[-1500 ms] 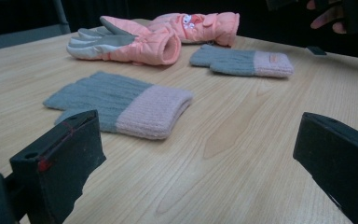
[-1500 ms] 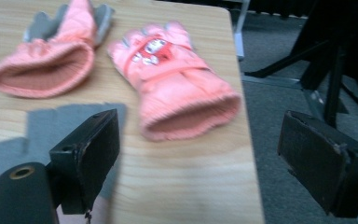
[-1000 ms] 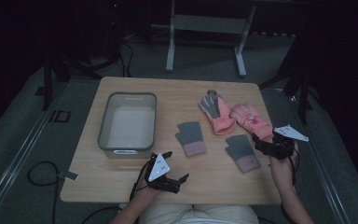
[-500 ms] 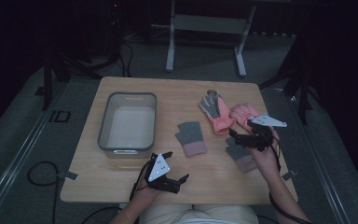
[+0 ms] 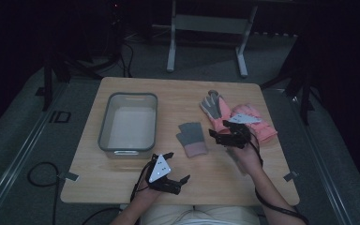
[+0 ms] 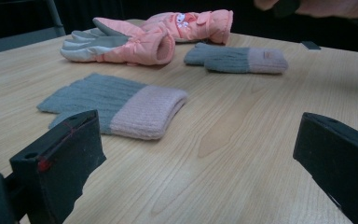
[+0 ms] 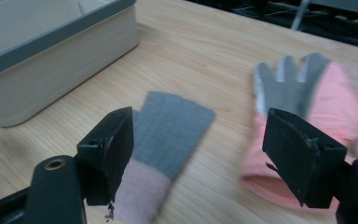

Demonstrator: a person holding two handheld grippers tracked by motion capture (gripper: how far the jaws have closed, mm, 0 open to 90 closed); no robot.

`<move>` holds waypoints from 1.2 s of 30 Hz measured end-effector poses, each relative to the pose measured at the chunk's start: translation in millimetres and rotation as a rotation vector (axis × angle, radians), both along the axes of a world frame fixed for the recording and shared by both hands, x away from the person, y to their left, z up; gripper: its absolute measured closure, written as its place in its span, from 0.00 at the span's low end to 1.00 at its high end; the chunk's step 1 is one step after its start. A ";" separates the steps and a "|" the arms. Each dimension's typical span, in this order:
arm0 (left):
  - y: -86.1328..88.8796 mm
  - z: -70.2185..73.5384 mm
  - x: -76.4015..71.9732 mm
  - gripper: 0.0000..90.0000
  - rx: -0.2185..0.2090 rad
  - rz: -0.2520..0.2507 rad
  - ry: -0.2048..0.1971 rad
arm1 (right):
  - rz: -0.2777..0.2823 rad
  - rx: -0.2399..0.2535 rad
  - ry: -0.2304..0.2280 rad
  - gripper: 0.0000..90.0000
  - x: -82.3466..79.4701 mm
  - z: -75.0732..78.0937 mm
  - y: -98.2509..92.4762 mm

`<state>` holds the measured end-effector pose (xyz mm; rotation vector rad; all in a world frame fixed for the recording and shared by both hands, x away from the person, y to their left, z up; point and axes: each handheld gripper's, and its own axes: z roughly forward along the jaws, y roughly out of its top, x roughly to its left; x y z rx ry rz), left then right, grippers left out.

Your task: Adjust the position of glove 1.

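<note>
Two grey knit gloves with pink cuffs lie on the wooden table: one at the middle, the other farther right. Two pink ski gloves lie behind them. My right gripper hovers just right of the middle knit glove and points left at it. Its jaws have just been closing a little but are still open, with nothing between them. My left gripper rests open near the front edge, facing the gloves.
A grey-rimmed plastic bin stands on the left half of the table, with nothing visible in it. A metal stand is on the dark floor behind the table. Cables run on the floor at the left.
My right gripper has travelled left from the table's right side, over the right-hand knit glove, to the middle knit glove. The left gripper has stayed put.
</note>
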<state>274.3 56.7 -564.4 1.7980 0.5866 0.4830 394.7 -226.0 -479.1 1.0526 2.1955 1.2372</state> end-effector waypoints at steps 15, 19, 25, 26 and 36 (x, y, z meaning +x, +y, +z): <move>0.1 -0.2 -1.2 0.01 -0.004 0.000 -0.011 | 0.131 -0.085 0.005 0.51 25.3 -18.5 57.5; 0.0 -0.2 -1.4 0.01 -0.004 0.001 -0.013 | 0.137 -0.127 0.009 0.56 30.4 -27.4 65.0; -0.1 -0.2 -1.9 0.01 0.000 0.002 -0.019 | 0.146 -0.172 0.047 0.61 39.3 -42.7 68.2; 0.0 -0.2 -1.8 0.01 -0.001 0.001 -0.018 | 0.156 -0.173 0.061 0.61 41.0 -45.4 68.9; -0.2 -0.3 -1.7 0.01 -0.002 0.006 -0.015 | 0.174 -0.187 0.142 0.69 53.1 -67.7 75.6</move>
